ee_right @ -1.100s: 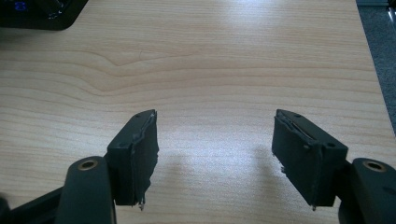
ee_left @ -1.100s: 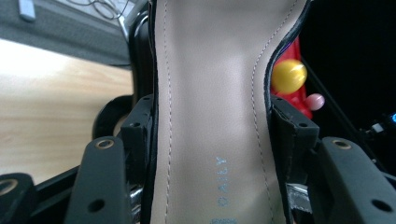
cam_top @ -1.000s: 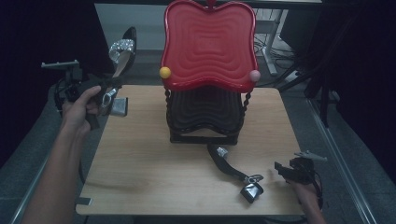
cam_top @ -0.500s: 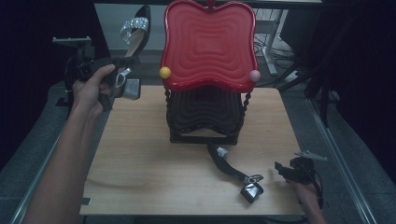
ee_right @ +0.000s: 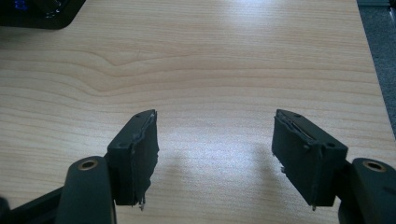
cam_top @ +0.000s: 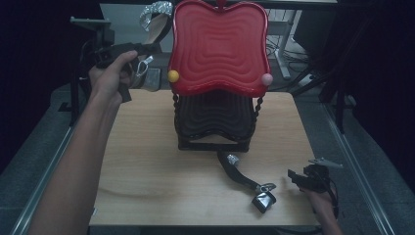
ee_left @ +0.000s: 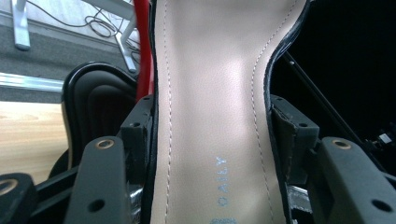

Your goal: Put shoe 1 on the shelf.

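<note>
Since a second ago the left gripper (cam_top: 147,49) has lifted the shoe (ee_left: 210,116), clamped by its sides, toward the red tray (cam_top: 220,44), while the right gripper (ee_right: 215,154) rests open.

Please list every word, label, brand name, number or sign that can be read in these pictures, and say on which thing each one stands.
"DAILY": pale grey letters printed along the beige insole of the shoe clamped in the left gripper.
Below it, at the picture's bottom edge, a further print on the same insole is cut off and cannot be read.
Red tray, black rack, second shoe, wooden table: no readable text.
</note>
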Demonstrator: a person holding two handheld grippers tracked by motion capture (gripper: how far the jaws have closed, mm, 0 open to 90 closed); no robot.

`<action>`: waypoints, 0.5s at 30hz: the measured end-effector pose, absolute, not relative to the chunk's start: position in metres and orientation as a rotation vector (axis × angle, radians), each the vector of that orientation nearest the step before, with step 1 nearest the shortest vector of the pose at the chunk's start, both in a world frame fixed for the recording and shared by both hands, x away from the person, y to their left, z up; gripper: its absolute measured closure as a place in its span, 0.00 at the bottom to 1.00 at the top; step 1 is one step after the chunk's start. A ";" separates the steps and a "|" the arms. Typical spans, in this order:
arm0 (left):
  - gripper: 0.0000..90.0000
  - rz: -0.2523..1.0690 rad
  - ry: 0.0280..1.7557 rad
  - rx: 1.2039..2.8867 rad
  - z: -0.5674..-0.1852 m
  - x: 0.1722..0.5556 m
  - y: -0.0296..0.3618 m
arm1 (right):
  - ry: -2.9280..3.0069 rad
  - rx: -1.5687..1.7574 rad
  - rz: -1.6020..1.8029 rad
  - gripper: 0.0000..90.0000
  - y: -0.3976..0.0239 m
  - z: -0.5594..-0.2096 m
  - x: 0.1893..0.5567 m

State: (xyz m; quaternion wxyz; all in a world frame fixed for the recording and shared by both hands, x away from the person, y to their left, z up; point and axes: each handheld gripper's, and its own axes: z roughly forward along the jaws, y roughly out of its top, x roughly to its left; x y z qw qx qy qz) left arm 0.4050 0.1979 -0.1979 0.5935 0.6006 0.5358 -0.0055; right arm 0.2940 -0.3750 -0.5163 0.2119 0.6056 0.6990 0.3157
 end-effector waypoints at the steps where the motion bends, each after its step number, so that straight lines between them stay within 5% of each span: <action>1: 0.48 -0.009 1.246 1.399 -0.194 0.407 0.193 | 1.944 1.684 0.877 0.36 -0.375 -0.516 0.294; 15: 0.48 0.035 1.272 1.462 -0.173 0.431 0.132 | 1.942 1.684 0.890 0.36 -0.376 -0.516 0.293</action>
